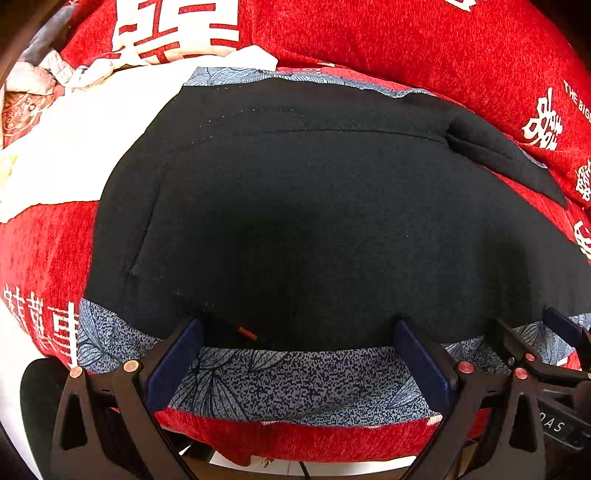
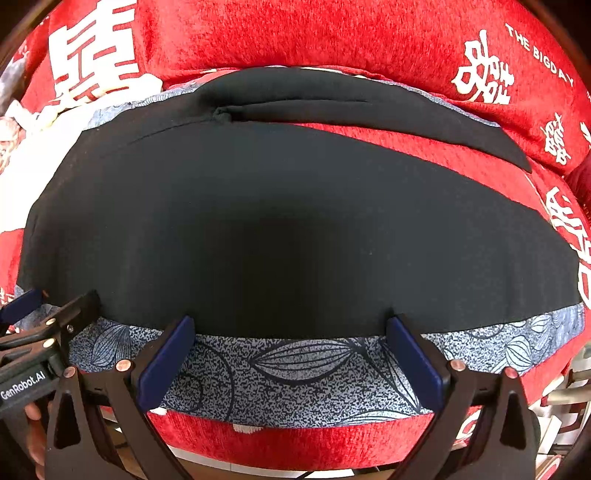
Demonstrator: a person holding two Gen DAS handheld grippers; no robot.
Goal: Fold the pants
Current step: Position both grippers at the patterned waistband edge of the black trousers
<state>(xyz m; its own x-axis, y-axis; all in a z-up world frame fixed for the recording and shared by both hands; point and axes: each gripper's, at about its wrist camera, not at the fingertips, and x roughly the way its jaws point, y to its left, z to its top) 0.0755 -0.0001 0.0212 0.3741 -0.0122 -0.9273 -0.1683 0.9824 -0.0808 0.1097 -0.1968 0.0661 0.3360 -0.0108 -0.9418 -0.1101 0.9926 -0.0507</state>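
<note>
Black pants lie flat on a patterned cloth; both tools spread wide; the red cover reads "THE BIGDAY".

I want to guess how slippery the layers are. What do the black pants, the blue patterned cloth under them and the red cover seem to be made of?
The pants look like matte woven fabric, perhaps a cotton blend: fine weave, stitched seams, no shine. The patterned cloth looks like thin printed cotton, flat and speckled. The red cover looks like chenille or velvet, with fuzzy pile.
</note>
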